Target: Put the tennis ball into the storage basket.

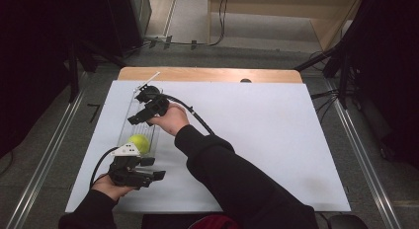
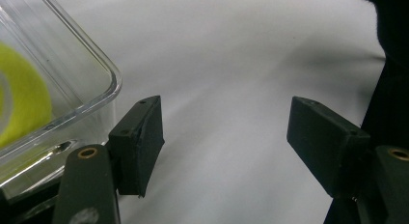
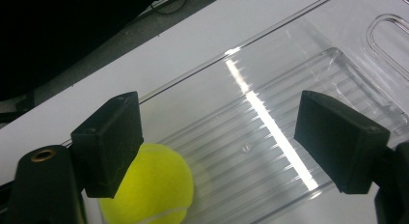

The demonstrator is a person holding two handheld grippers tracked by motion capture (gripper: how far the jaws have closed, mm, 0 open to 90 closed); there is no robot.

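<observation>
A clear plastic bin (image 1: 124,129) lies lengthwise on the left of the white table cover (image 1: 267,125). A yellow tennis ball (image 1: 139,141) rests inside it at its near end. My right gripper (image 1: 141,116) reaches across over the bin's middle, jaws open and empty. In the right gripper view, the right gripper (image 3: 222,137) looks down at the ribbed floor of the bin (image 3: 289,89), with the ball (image 3: 154,190) partly behind one jaw. My left gripper (image 1: 154,168) sits open just beyond the bin's near end. In the left gripper view, the left gripper (image 2: 226,137) spans bare cover beside the corner of the bin (image 2: 82,74), through which the ball (image 2: 19,98) shows.
A wooden table edge (image 1: 207,73) shows past the cover's far side, with a small dark object (image 1: 245,81) on it. The dark sleeve (image 1: 232,174) of the right arm crosses the table's near middle. Metal floor rails (image 1: 365,155) run along both sides.
</observation>
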